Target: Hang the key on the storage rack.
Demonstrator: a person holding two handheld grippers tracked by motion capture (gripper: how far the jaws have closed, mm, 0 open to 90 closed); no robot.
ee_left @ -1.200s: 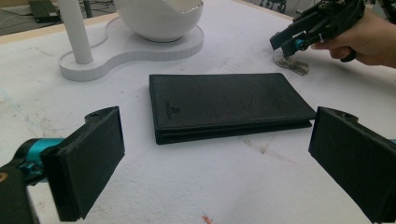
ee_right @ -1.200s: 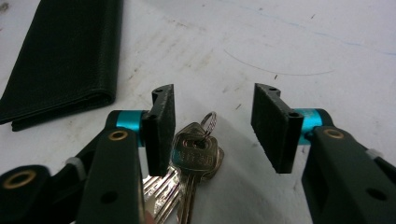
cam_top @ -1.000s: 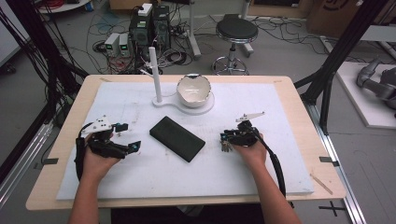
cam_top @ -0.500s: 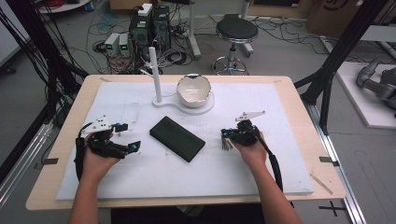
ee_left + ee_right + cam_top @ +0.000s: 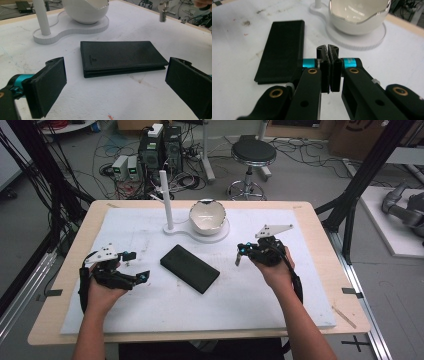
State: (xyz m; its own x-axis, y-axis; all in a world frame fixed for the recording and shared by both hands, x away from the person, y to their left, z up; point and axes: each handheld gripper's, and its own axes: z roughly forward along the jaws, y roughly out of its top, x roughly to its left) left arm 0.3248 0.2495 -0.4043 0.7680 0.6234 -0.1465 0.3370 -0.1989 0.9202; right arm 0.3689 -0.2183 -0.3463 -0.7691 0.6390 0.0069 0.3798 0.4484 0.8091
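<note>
A: Largest first?

B: Pale wooden worktop [image 5: 60,320] with a white foam mat [image 5: 310,295] over most of it. On the mat's far middle, a white moulded stand [image 5: 220,236] carrying an upright white post [image 5: 166,200] and a white egg-shaped bowl with a jagged, silver-edged rim [image 5: 207,215].

A: The main item?

B: Flat black leather long wallet [image 5: 189,268], closed, lying flat near the mat's centre, in front of the stand and well apart from it. In the high view its long axis runs diagonally, one short end toward the far left, the other toward the near right. In the left gripper view the wallet [image 5: 122,57] lies crosswise, its folded layers showing along the near edge, with a small embossed mark near its left end. Fine-grained, matte surface.

A: The tools?

B: Left gripper [image 5: 135,265] sits to the wallet's left, aimed at it, fingers [image 5: 47,87] spread wide, with nothing between them. Right gripper [image 5: 239,255] is held above the mat to the wallet's right; its fingers [image 5: 325,70] have just closed and are pressed together, pad against pad. I cannot tell whether anything is between the pads.
</note>
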